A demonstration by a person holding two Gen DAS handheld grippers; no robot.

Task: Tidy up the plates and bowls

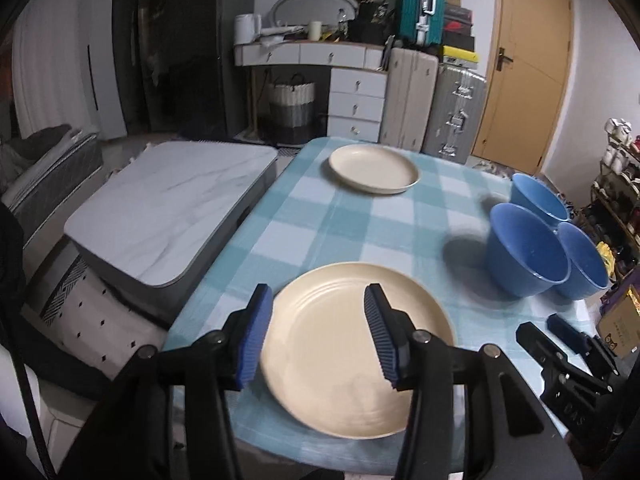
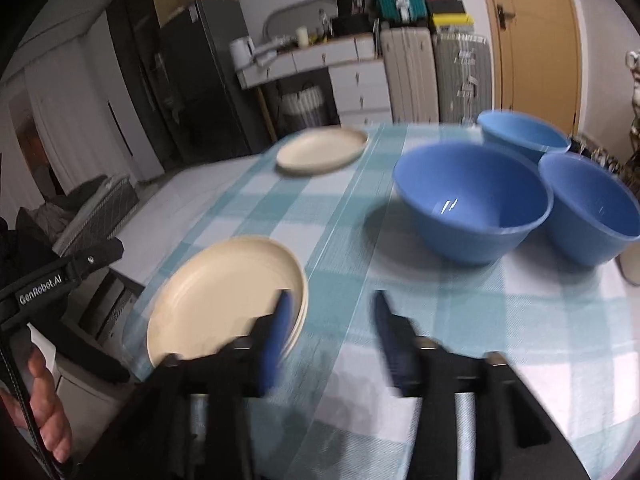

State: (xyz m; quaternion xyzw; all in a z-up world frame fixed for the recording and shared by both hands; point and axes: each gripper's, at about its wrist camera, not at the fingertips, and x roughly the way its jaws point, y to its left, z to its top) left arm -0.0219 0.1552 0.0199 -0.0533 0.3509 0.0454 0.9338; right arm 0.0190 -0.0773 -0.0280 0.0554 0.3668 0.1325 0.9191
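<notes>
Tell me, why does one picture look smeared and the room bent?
Right wrist view: motion blur smears the near plate, the bowls and the gripper. Left wrist view: sharper, though the fisheye lens curves the door and darkens the corners.

Three blue bowls (image 2: 472, 200) (clustered together) and two stacks of cream plates (image 1: 360, 348).

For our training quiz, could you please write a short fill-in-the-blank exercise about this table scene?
1. The number of blue bowls on the checked tablecloth is ____.
2. The near plates and the far plate are coloured ____.
3. The left gripper and the right gripper are both ____.

Missing words: three; cream; open
</notes>
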